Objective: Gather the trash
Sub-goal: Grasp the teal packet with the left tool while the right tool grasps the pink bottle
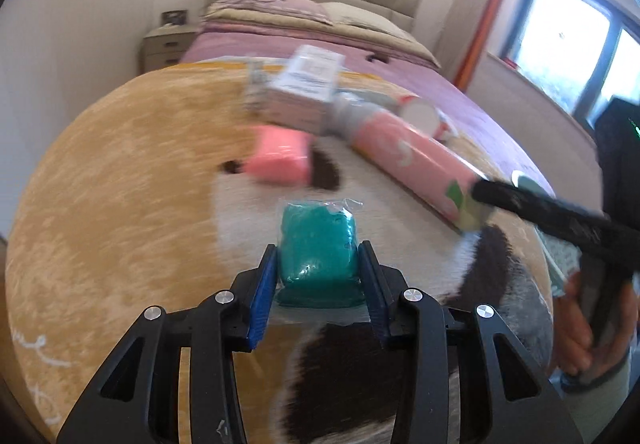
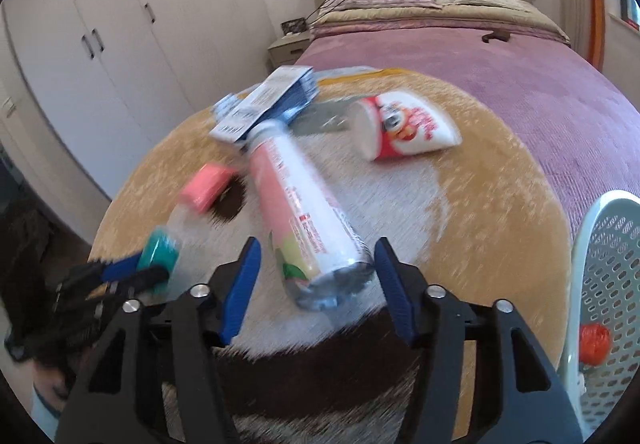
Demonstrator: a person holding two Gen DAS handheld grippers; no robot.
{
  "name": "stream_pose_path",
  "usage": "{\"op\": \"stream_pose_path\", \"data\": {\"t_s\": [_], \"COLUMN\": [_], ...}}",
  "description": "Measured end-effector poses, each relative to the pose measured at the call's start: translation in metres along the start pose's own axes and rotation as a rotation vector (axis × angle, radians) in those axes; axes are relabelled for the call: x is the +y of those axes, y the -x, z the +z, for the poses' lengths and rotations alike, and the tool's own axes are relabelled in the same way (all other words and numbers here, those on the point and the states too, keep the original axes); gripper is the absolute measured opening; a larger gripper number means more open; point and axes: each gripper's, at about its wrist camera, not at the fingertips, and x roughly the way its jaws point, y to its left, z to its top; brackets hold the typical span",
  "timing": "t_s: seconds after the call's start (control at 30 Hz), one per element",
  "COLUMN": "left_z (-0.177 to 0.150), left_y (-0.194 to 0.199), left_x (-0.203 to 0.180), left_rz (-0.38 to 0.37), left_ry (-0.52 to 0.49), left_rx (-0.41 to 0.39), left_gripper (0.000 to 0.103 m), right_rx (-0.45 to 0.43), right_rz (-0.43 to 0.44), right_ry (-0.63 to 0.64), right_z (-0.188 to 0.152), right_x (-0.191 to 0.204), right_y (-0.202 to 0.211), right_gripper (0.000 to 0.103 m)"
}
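Left tool (image 1: 318, 264) grips the teal plastic-wrapped block (image 1: 318, 248); right tool (image 2: 316, 272) straddles the pink cylindrical tube (image 2: 308, 220).

Block sits between the pads on the round plush cushion (image 1: 120, 184). The tube's near end lies between half-open, untouching pads, long axis running away up-left toward the white-blue carton (image 2: 268, 100); white perforated basket (image 2: 608, 284) at the right edge.

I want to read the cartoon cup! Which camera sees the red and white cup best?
The right wrist view. There the cup lies on its side on the round rug, its whole printed face showing, only slightly blurred. In the left wrist view just its white round end peeks out behind the pink can.
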Motion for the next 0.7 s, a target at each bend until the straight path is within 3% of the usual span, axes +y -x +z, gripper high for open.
{"op": "stream_pose_path", "data": {"t_s": [0.1, 0.2, 0.3, 0.4, 0.47, 0.57, 0.7], "left_z": [-0.001, -0.001, -0.005, -0.006, -0.007, -0.006, -0.009], "left_y": [0.006, 0.01, 0.013, 0.016, 0.016, 0.016, 0.018], "left_x": [0.016, 0.026, 0.029, 0.024, 0.019, 0.017, 0.017], "left_rz": [0.029, 0.046, 0.019, 0.011, 0.005, 0.003, -0.008], "left_ry": [0.037, 0.058, 0.071, 0.043, 0.025, 0.018, 0.018], "left_rx": [-0.013, -0.032, -0.037, -0.054, -0.059, -0.063, -0.065], "left_gripper": [0.039, 0.039, 0.039, 0.039, 0.039, 0.039, 0.039], "right_rx": [0.018, -0.024, -0.043, -0.018, 0.002, 0.022, 0.07], "right_rz": [0.064, 0.012, 0.032, -0.012, 0.012, -0.049, -0.036], "right_ry": [0.029, 0.047, -0.005, -0.026, -0.03, -0.025, -0.061], "right_z": [-0.01, -0.013, -0.007, 0.001, 0.008, 0.013, 0.018], "right_x": [0.019, 0.033, 0.03, 0.031, 0.033, 0.038, 0.036], "right_y": [0.009, 0.023, 0.023, 0.004, -0.012, -0.035, -0.06], "right_gripper": [0.046, 0.047, 0.049, 0.059, 0.059, 0.059, 0.059]}}
